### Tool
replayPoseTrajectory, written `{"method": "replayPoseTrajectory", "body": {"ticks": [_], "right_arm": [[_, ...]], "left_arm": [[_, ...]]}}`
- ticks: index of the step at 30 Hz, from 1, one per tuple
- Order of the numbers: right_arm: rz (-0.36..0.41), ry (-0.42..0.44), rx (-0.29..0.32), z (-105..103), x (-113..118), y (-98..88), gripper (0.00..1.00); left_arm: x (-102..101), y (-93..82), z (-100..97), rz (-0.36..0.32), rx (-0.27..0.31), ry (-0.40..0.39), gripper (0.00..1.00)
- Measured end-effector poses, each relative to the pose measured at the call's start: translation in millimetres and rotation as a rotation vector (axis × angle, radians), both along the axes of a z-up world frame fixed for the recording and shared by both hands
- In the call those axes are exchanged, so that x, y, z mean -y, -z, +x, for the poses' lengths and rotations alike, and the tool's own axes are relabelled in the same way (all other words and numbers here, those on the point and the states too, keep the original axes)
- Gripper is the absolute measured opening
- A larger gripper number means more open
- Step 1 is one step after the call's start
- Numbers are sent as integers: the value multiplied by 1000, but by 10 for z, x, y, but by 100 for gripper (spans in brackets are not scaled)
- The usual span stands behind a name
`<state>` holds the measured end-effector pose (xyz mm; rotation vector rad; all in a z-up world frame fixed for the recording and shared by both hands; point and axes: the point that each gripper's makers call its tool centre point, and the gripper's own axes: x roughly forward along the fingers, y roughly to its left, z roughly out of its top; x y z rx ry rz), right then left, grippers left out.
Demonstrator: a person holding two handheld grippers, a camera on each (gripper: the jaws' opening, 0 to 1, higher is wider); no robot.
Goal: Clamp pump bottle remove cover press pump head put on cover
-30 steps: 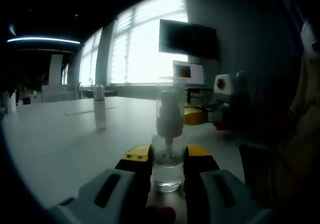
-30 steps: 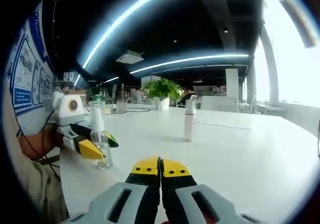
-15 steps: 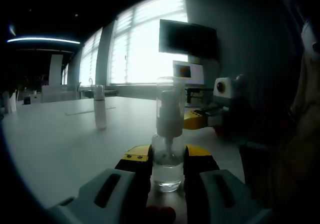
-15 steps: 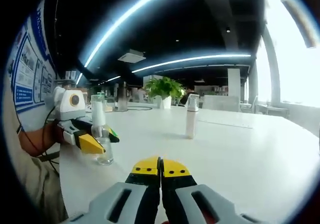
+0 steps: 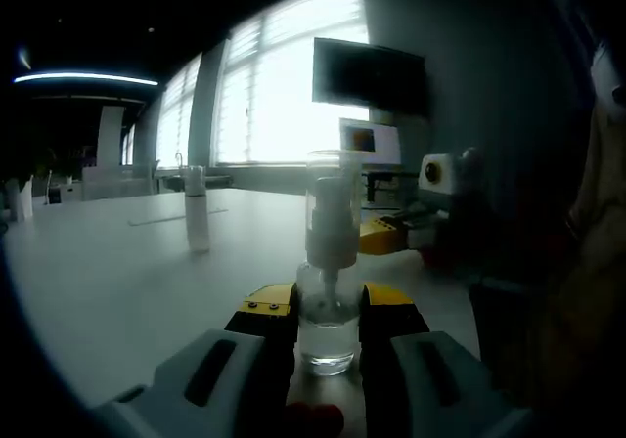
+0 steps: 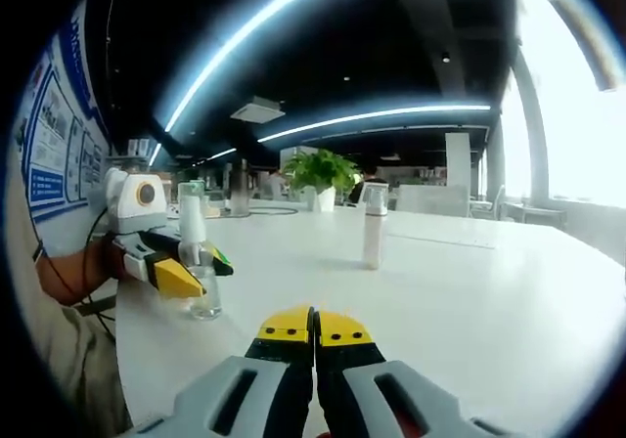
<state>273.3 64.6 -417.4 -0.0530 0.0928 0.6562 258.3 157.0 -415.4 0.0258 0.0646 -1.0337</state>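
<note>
A small clear pump bottle (image 5: pixel 329 311) with a transparent cover over its white pump head stands upright on the white table. My left gripper (image 5: pixel 328 306) is shut on the bottle's lower body, yellow-tipped jaws on either side. In the right gripper view the same bottle (image 6: pixel 199 262) stands at the left, held by the left gripper (image 6: pixel 176 272). My right gripper (image 6: pixel 314 326) is shut with nothing between its jaws, low over the table and to the right of the bottle. It also shows in the left gripper view as the right gripper (image 5: pixel 391 231) beyond the bottle.
A second, white pump bottle (image 6: pixel 373 225) stands farther out on the table (image 6: pixel 469 291), also seen as the white bottle (image 5: pixel 196 221). A person's sleeve (image 6: pixel 59 350) is at the left. A potted plant (image 6: pixel 320 179) stands at the back. A dark monitor (image 5: pixel 368 74) hangs by the windows.
The right gripper view has shifted slightly, so the held bottle sits a little lower and nearer. The left gripper keeps its hold on the bottle, and the right jaws stay shut.
</note>
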Motion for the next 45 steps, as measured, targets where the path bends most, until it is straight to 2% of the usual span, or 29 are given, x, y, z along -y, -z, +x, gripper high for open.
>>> {"method": "replayPoseTrajectory", "body": {"ticks": [22, 27, 31, 39, 45], "right_arm": [[-8, -15, -4, -6, -12, 16, 0], [-12, -13, -5, -2, -10, 23, 0], [-25, -15, 2, -14, -23, 29, 0], [-12, -16, -7, -20, -21, 27, 0], [-12, -17, -7, -8, -2, 40, 0]], "left_arm": [[-35, -30, 65, 3, -13, -44, 15], [-56, -99, 103, -19, -21, -61, 15], [-90, -217, 153, -21, 1, -86, 15], [-196, -443, 384, -17, 26, -148, 15], [-271, -516, 599, 1, 44, -193, 15]]}}
